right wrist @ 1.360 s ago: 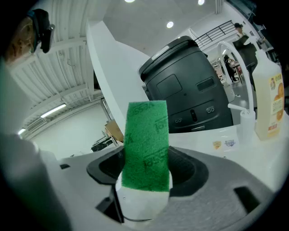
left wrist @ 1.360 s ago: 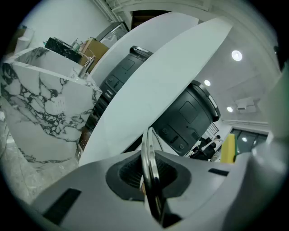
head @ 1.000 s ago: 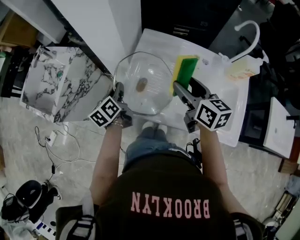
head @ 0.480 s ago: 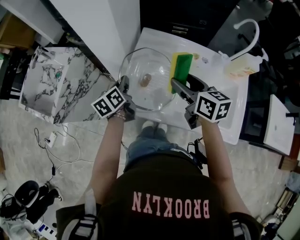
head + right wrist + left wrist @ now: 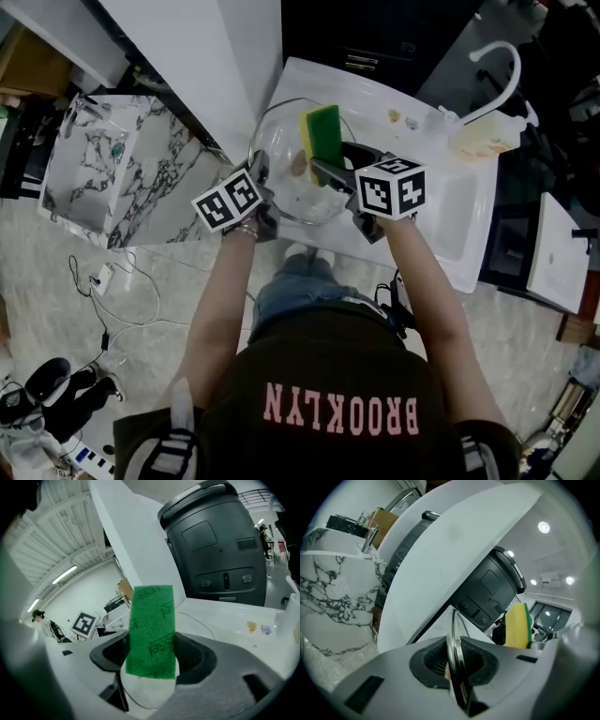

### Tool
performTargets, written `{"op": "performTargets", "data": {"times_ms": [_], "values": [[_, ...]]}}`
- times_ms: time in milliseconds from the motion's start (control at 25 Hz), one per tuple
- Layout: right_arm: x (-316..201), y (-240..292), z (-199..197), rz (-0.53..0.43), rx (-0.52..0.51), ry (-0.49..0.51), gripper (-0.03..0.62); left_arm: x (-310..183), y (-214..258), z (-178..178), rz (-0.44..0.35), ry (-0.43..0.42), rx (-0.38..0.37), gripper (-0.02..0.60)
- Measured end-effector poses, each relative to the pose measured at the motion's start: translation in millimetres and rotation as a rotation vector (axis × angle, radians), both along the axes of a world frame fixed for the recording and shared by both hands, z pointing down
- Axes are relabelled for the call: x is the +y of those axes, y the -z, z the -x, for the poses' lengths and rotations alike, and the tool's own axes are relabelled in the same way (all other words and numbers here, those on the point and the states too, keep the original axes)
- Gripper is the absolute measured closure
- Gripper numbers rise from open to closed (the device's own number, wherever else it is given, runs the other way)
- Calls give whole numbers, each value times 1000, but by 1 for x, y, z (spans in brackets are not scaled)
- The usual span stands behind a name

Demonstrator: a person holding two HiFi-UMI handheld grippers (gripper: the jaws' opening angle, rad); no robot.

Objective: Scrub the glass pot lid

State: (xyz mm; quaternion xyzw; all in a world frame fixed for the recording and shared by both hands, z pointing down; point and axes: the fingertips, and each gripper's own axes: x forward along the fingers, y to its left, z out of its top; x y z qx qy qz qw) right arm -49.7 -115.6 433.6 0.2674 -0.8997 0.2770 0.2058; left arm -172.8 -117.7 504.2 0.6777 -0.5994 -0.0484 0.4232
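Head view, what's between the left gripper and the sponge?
The glass pot lid: left gripper clamps its rim, right gripper holds the sponge over it, in the head view.

A slanted white panel [image 5: 211, 56] is crowding the glass pot lid [image 5: 281, 145] along its left side, leaving little room there. A dark grey bin [image 5: 375, 37] is closing off the top centre, just behind the lid. The green-and-yellow sponge [image 5: 322, 134] is covering the lid's middle. Right of the lid, the white countertop [image 5: 427, 155] is lying bare and passable as far as the white faucet [image 5: 517, 75] and a pale container [image 5: 483, 141] at the upper right.
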Motion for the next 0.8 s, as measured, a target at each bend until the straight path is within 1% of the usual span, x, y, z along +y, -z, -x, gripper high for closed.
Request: {"op": "performTargets", "data": {"times_ms": [280,440,600,800], "values": [[-22,-23,30,-13,139,170,310,1,-2,0,7,-2,2,561],[-27,-37,45,-6,199,262,310,3,-2,0,13,-4,2,561],[-29,-52,54,11,259,326,310,3,-1,0,8,-4,7,561],[-23,-83,55,50,383,390,310,4,1,-2,8,-2,11,561]]}}
